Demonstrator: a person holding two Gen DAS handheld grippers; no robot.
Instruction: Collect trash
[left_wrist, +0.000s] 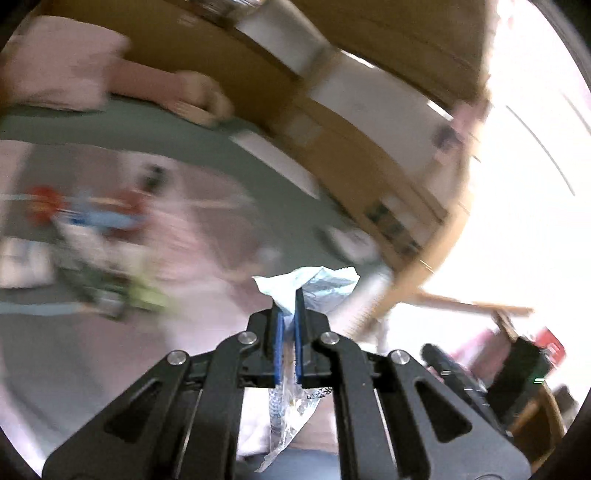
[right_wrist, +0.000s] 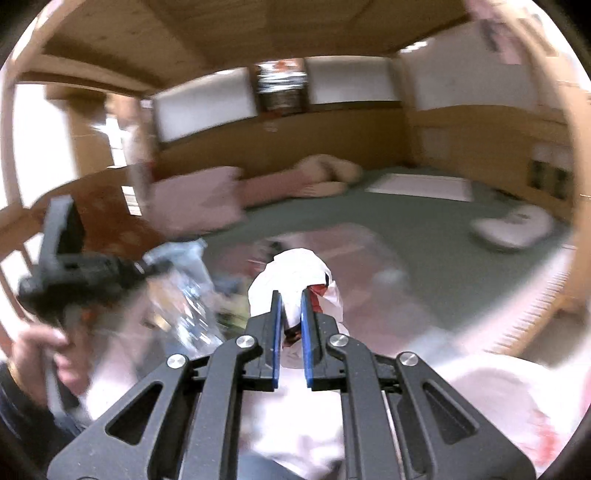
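The left gripper (left_wrist: 289, 295) is pinched on a clear plastic wrapper (left_wrist: 314, 282), whose crumpled top sticks out past the blue fingertips (left_wrist: 300, 306) while its tail hangs down between the black linkage arms toward the near edge of the view. In the right wrist view this same gripper (right_wrist: 147, 266) sits at the left, tilted sideways, with the person's hand (right_wrist: 48, 354) wrapped around its handle and the wrapper (right_wrist: 184, 291) dangling from it. The right gripper (right_wrist: 291, 301) is clamped on a bunched white plastic bag (right_wrist: 295, 267) with red print, the bag's gathered top bulging above the pads (right_wrist: 305, 314) and the rest spreading wide below. Beyond both grippers lies a green mattress (right_wrist: 406, 221), with a blurred heap of colourful litter (left_wrist: 92, 240) on a pinkish sheet at the left. Farther off, a pink pillow (right_wrist: 195, 199) and a soft toy (right_wrist: 328, 173) rest against the wooden wall (right_wrist: 369, 136).
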